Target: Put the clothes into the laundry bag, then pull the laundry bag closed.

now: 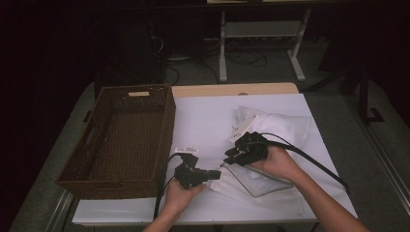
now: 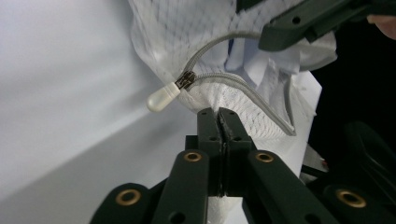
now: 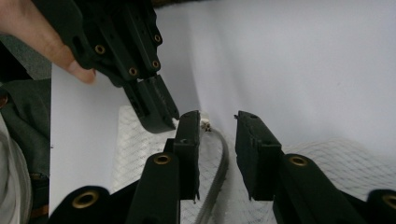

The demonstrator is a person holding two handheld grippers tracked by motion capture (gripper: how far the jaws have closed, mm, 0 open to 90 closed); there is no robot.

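On the white table cover, near its front edge and between the two hands, lies a white mesh zip-up laundry bag, its grey zipper track curving across the netting and ending in a metal slider with a pale rounded pull tab. Left gripper has its black jaws pressed together on a fold of the mesh at the bag's edge, just below the zipper, as the left gripper view shows; the pull tab hangs free to the side of the jaws. Right gripper hovers over the far part of the bag with its jaws apart; in the right gripper view the zipper track runs up between them without either pad touching it. The two grippers are close together, tips nearly meeting. Behind the right hand, a folded white towel rests on the cover, well clear of the mesh. To the left stands a dark brown woven wicker basket with handle cut-outs, near the left hand but apart from the bag. Black cables trail from both grippers towards the table's front.
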